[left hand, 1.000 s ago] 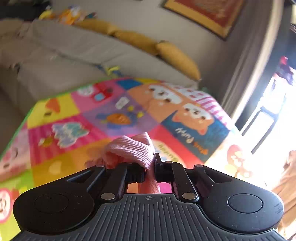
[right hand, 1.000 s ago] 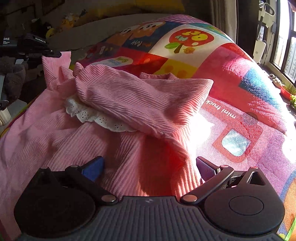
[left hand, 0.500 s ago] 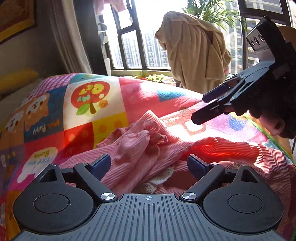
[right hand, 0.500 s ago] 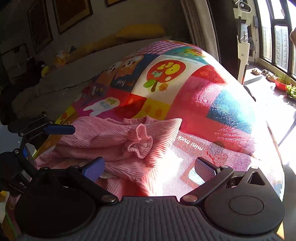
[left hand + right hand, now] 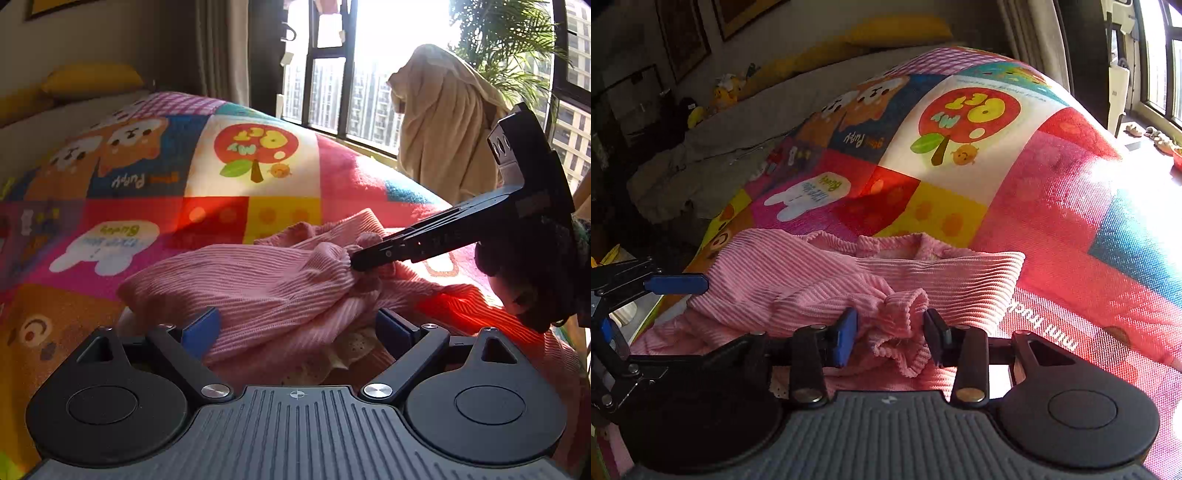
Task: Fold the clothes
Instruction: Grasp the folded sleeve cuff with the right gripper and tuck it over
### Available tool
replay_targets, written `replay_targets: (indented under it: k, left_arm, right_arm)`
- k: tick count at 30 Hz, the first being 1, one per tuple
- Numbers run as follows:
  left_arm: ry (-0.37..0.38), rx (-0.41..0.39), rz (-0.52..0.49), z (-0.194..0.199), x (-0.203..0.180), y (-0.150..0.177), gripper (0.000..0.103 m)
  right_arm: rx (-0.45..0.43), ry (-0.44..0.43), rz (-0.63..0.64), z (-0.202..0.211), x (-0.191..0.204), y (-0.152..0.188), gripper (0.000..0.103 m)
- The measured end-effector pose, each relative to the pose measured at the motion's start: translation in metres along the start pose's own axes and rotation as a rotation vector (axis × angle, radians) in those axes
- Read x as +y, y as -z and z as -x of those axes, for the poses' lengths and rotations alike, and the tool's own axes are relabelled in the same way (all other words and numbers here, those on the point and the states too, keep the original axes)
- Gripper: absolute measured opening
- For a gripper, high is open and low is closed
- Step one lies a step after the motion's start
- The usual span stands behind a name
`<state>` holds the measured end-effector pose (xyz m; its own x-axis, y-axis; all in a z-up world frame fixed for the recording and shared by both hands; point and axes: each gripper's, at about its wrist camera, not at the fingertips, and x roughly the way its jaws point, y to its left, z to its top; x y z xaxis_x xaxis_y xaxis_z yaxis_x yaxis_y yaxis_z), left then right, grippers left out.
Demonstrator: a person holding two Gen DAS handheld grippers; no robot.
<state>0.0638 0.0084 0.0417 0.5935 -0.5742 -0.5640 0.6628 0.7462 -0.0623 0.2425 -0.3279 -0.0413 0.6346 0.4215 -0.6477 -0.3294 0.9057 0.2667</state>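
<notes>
So you're partway into this one, not near done. The pink ribbed top (image 5: pixel 857 280) is lying on the colourful play mat (image 5: pixel 1071 229), bunched up in the middle rather than flat. One sleeve looks like it's been brought across the body already, and its cuff (image 5: pixel 903 314) sits right on top of the pile. There's a bit of white lace trim (image 5: pixel 347 347) peeking out underneath in the left wrist view, so the layers aren't lined up neatly.

Your right gripper (image 5: pixel 890 330) has its fingers either side of that cuff, partly closed around it. There are small gaps showing between pads and fabric, so I'd say it's closing in on the cuff but not clamped yet. In the left view the tips come to a point right in the cuff, but that angle doesn't settle it.

Your left gripper (image 5: pixel 297 325) is wide apart, holding nothing, just hovering low over the near edge of the top with the fabric mounded between the fingers.

What's left, as far as I can judge: that sleeve needs laying flat, I can't tell what state the other sleeve is in, and the body hasn't been folded over at all. The ribbed knit looks soft and stretchy, so it'll probably slump if you pull from just the cuff.
</notes>
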Motion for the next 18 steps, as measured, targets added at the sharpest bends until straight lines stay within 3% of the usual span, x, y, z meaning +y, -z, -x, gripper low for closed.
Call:
replay_targets:
  k: [4,6,10,13,18]
  left_arm:
    - [0.005,0.008,0.013,-0.008,0.004,0.003,0.095]
    - [0.006,0.006,0.015,-0.01,0.004,0.003,0.095]
    - [0.006,0.015,0.01,-0.014,0.003,0.003,0.095]
    - [0.004,0.018,0.019,-0.017,0.003,0.003,0.095]
    - [0.014,-0.016,0.015,-0.007,0.003,-0.004,0.095]
  right_arm:
    - [-0.025,-0.07,0.012,0.005,0.005,-0.002,0.02]
    - [-0.052,-0.072,0.042,0.012,0.011,-0.004,0.019]
    - [-0.046,0.007,0.107,0.008,0.015,-0.003,0.016]
    - [-0.021,0.017,0.1,-0.002,0.013,0.002,0.01]
    - [-0.069,0.055,0.148,0.017,0.02,-0.002,0.006]
